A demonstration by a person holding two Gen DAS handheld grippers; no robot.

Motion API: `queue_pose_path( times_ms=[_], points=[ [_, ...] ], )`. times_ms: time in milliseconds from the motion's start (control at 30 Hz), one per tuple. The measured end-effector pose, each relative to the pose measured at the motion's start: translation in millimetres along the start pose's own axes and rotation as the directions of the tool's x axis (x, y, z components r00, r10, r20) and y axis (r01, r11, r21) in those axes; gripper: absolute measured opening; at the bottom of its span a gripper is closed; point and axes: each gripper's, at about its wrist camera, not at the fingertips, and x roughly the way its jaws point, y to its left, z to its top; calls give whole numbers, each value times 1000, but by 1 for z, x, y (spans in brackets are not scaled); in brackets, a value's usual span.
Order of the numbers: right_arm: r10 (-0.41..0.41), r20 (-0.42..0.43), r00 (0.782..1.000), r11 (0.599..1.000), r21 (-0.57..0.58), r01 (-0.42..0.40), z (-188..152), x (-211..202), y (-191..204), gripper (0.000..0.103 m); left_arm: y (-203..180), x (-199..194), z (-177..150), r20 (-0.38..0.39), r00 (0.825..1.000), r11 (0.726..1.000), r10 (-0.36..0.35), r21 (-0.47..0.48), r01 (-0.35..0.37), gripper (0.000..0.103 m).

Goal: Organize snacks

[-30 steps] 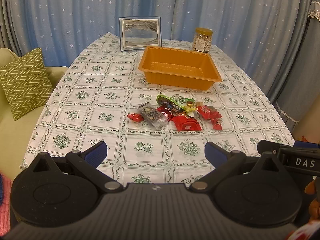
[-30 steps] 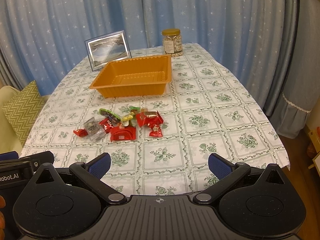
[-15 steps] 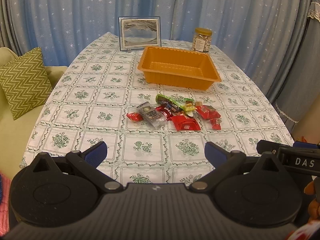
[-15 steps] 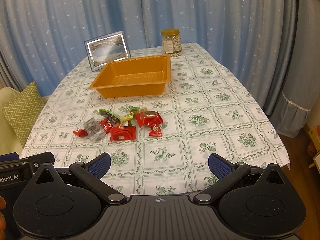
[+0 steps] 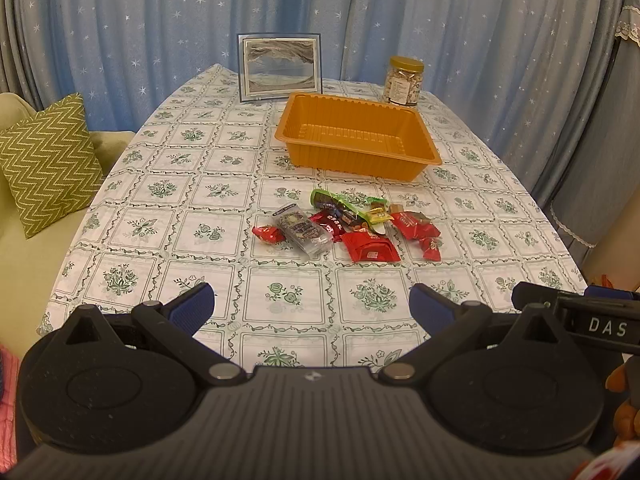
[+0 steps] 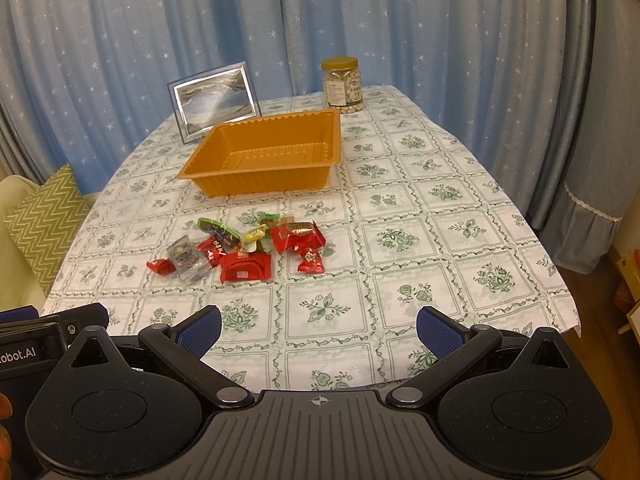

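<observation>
Lying heaped, snacks point(image 5: 344, 224), mostly red wrappers

Ahead of your spread jaws: loose snack packets point(image 5: 340, 224), mostly red, heaped on the worktop; beyond them, an empty orange tray point(image 5: 360, 160).

Blue star-print curtains point(image 5: 160, 32) behind worktop point(image 5: 208, 216) with green floral cloth. Zigzag green cushion point(image 5: 44, 160) on pale sofa point(image 5: 24, 280) left. Wood floor point(image 6: 600, 296) right.
</observation>
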Motion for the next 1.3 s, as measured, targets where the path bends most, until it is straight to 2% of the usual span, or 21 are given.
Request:
queue_pose_path(
  times_ms=[600, 1000, 1167, 1200, 1267, 1300],
  points=[
    [8, 17, 1000, 999, 37, -8, -2, 5, -4, 103, 8, 9, -2, -14, 1000, 999, -21, -30, 21, 103],
    [12, 30, 999, 999, 45, -13, 3, 43, -13, 102, 25, 48, 4, -34, 999, 998, -28, -61, 26, 102],
    [9, 27, 1000, 999, 35, -10, 6, 67, -16, 102, 23, 72, 9, -33, 998, 998, -48, -52, 46, 94],
    [12, 27, 1000, 999, 34, -13, 7, 72, -16, 101, 21, 78, 10, -30, 998, 997, -55, -47, 53, 93],
    [20, 18, 1000, 999, 25, -20, 10, 84, -17, 87, 19, 87, 12, -24, 997, 997, -70, -33, 69, 92],
    [22, 14, 1000, 1000, 20, -22, 12, 90, -17, 86, 17, 93, 13, -23, 997, 997, -73, -22, 73, 92]
  ],
)
